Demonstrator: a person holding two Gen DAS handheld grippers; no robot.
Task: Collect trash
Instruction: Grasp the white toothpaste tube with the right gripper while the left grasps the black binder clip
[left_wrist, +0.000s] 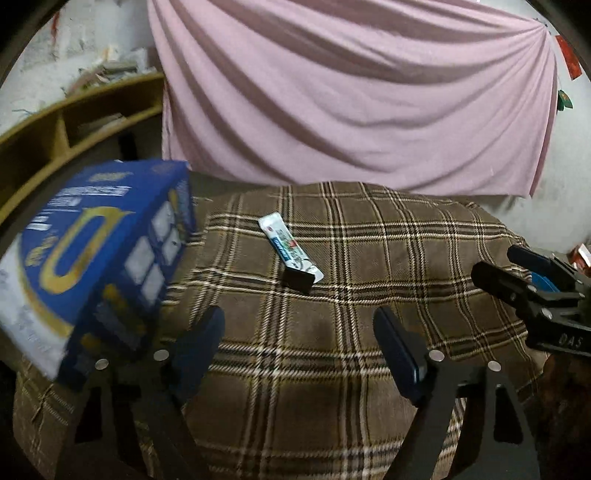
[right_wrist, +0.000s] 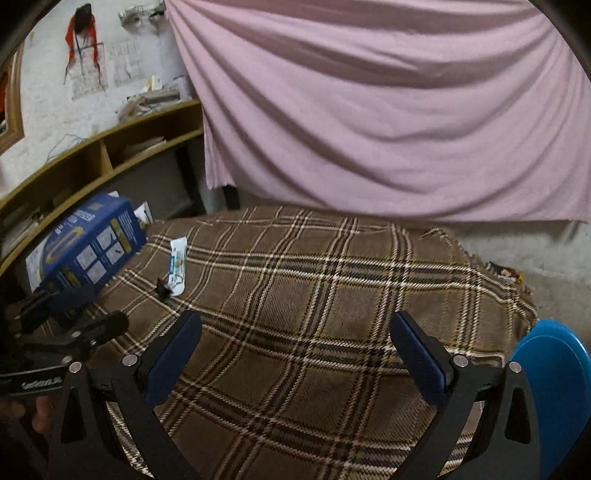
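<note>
Plaid-covered counter before a pink sheet.
We hold both claws, left and right, open and empty; a wrapper lies near the blue box at the left edge.

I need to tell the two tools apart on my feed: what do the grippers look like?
Both look alike. The left gripper and the right gripper have black angular frames with silver round rivets and two flat fingers with dark blue pads. White lettering, too blurred to read, marks each frame's side. No cables or sleeves show.
</note>
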